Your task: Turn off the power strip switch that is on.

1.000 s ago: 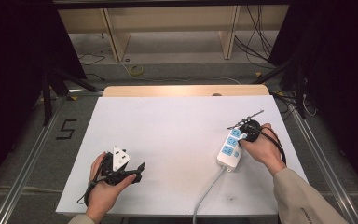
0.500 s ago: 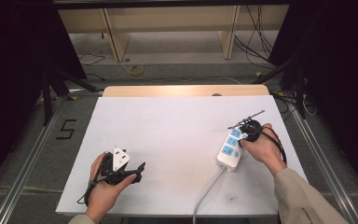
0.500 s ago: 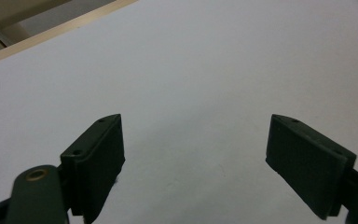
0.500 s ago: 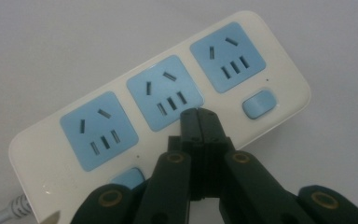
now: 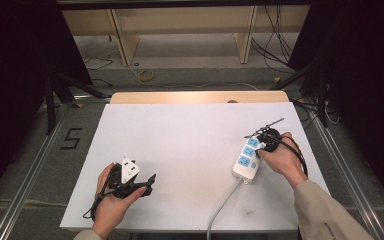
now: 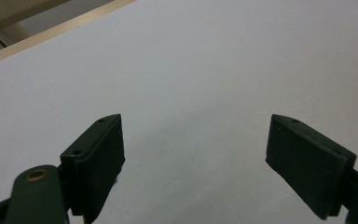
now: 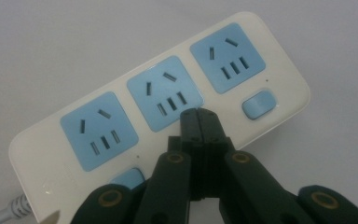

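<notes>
Left gripper [image 5: 147,181] sits low at the near left corner of the table [image 5: 190,130], jaws wide apart with bare white tabletop between them in the left gripper view; it holds nothing, and its white plate faces up in the high view. Well apart to the right lies the power strip [image 5: 246,159], flat on the table near the right edge, long axis running away from the person, grey cord [image 5: 220,210] trailing off its near end toward the table's front edge. Right gripper [image 7: 199,116] stands over it with both jaws pressed together, nothing caught between them, tips poised above the strip's face just below the middle of three blue sockets; contact cannot be told. A blue rocker switch [image 7: 259,104] sits beside the far socket, a second blue button partly hidden under the jaws. Handling judgement: strip is a rigid, smooth plastic shell, light, likely to skid on the slick tabletop if pushed sideways; cord is stiff enough to tug it round. Best grip is across the narrow width, on the long side walls, jaws opened first. For a switch, press straight down with closed tips.
</notes>
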Tool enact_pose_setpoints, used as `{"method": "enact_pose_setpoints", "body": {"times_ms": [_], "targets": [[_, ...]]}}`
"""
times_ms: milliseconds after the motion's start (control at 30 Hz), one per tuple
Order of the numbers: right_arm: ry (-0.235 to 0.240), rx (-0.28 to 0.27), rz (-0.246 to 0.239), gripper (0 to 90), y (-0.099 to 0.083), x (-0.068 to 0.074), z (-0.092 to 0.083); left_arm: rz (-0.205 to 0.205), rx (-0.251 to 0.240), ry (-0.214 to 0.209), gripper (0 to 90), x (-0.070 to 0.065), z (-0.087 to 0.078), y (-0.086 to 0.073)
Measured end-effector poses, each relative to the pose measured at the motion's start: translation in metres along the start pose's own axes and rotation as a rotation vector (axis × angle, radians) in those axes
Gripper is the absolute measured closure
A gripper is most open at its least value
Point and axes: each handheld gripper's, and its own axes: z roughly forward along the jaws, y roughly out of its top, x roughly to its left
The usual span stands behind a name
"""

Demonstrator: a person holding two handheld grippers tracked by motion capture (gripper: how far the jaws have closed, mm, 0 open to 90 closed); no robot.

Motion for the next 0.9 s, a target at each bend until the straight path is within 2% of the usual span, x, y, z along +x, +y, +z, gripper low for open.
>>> {"method": "enact_pose_setpoints", "body": {"times_ms": [900], "targets": [[0.011,-0.008,0.006,90.0,-0.0005,-0.0015,-0.0002,0.002,-0.003,0.003,18.8,-0.0006,-0.0001,0.0003]]}}
